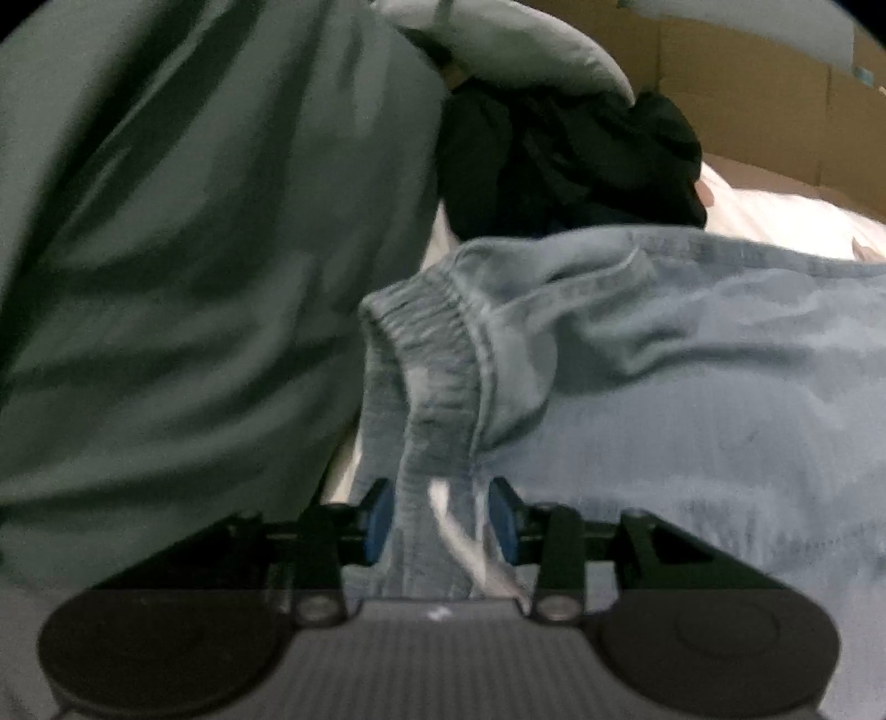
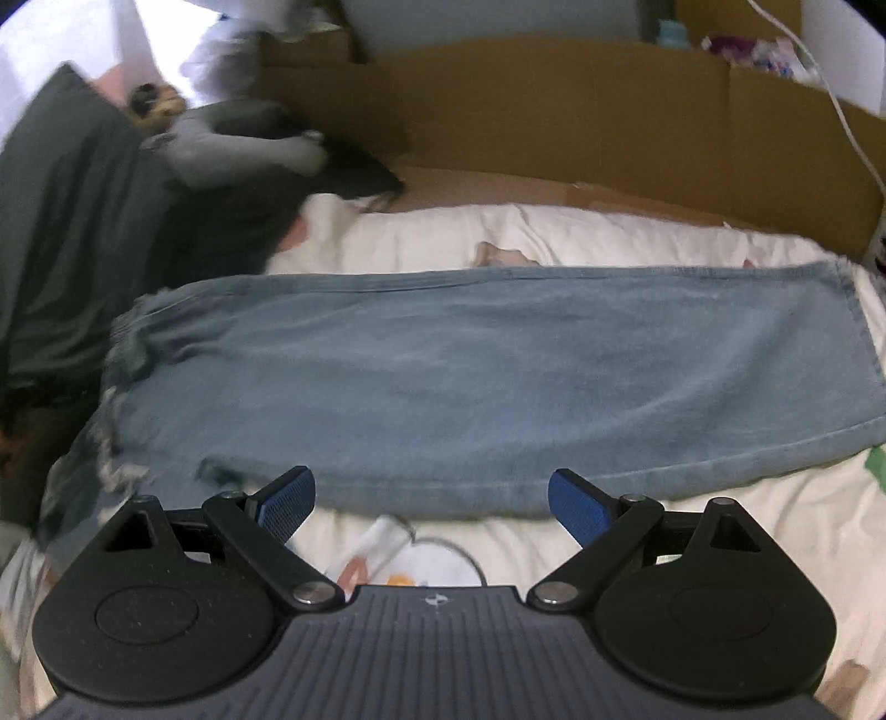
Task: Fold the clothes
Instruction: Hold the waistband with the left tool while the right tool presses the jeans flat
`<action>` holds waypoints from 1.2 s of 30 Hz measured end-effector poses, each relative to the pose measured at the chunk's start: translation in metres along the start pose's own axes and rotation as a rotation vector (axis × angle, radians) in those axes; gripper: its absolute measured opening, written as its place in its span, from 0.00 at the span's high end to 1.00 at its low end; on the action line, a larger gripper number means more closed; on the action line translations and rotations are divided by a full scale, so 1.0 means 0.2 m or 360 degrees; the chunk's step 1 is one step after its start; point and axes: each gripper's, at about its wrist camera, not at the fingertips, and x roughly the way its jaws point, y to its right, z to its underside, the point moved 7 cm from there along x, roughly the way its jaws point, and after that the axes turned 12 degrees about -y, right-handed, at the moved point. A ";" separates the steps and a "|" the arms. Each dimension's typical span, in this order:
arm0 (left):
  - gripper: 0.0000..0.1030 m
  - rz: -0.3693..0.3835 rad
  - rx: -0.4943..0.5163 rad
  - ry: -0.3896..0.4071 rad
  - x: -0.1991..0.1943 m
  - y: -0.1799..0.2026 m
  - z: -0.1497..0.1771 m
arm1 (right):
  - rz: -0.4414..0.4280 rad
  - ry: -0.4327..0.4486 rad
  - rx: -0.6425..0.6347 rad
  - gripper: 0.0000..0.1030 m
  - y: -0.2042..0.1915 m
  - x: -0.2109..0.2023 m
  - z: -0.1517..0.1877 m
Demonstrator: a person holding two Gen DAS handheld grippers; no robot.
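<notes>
Light blue jeans (image 2: 470, 376) lie flat across the white bedding (image 2: 609, 238), one leg stretched to the right with its hem at the far right. In the left wrist view the jeans' elastic waistband (image 1: 437, 376) is bunched and drawn up between the blue pads (image 1: 381, 520) of my left gripper (image 1: 440, 520), which is shut on it; a white drawstring hangs there. My right gripper (image 2: 432, 498) hovers over the jeans' near edge, jaws wide apart with nothing between them.
A dark green garment (image 1: 166, 249) fills the left of the left wrist view, with black clothing (image 1: 565, 160) and a pale pillow (image 1: 515, 50) behind. Cardboard walls (image 2: 554, 111) border the bed's far side. Dark clothes (image 2: 72, 249) are piled at the left.
</notes>
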 end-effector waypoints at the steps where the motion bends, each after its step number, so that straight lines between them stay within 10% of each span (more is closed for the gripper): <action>1: 0.63 -0.0008 0.0008 0.0012 0.02 0.01 -0.03 | 0.0003 0.0002 0.0002 0.08 -0.01 0.05 -0.02; 21: 0.83 -0.0167 -0.0121 -0.0162 0.56 0.07 -0.51 | 0.0177 -0.0220 -0.0003 0.07 -0.07 0.79 -0.05; 28: 0.84 -0.0226 -0.0141 -0.0231 0.59 0.10 -0.58 | 0.0258 -0.0232 -0.0086 0.04 -0.10 0.83 -0.02; 36: 0.80 -0.0116 -0.0204 -0.0029 0.36 0.16 -0.47 | 0.0163 -0.0033 0.0025 0.05 -0.11 0.67 -0.10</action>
